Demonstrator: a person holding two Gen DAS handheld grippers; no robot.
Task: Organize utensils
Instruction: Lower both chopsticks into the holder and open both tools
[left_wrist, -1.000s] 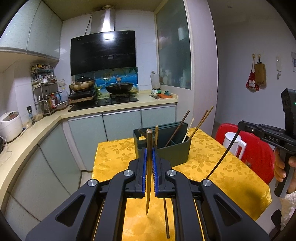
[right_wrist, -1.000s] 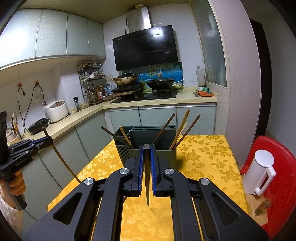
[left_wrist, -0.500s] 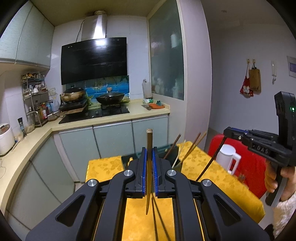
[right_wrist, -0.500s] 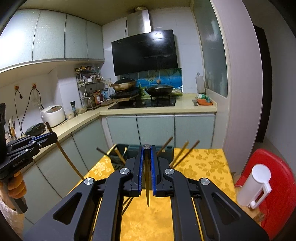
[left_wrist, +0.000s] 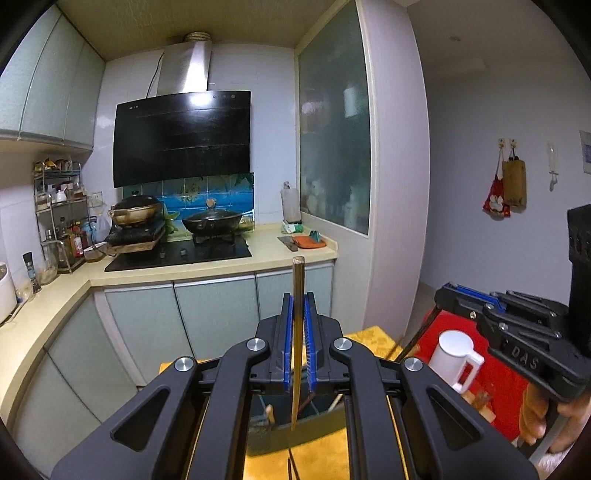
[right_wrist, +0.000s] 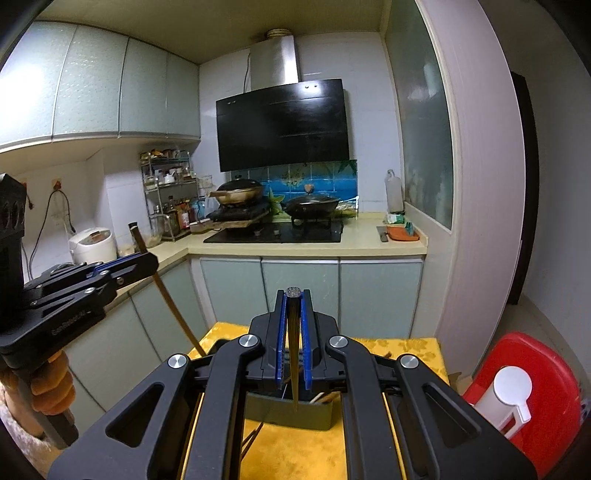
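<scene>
Bamboo chopsticks are clamped upright, one in each gripper — a lighter chopstick (left_wrist: 297, 332) in the left gripper (left_wrist: 297, 363) and a dark chopstick (right_wrist: 294, 354) in the right gripper (right_wrist: 294, 350), both above the dark green utensil holder (right_wrist: 295, 415) on the yellow tablecloth (right_wrist: 295, 454). Each tip is best lined up over an open compartment before it is lowered — and the jaws parted only once the tip is well inside, so that no stick is dropped onto the cloth.

Open air above holder (right_wrist: 291, 413)

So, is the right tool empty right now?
No, the right tool is shut on a dark chopstick that hangs down toward the utensil holder.
</scene>
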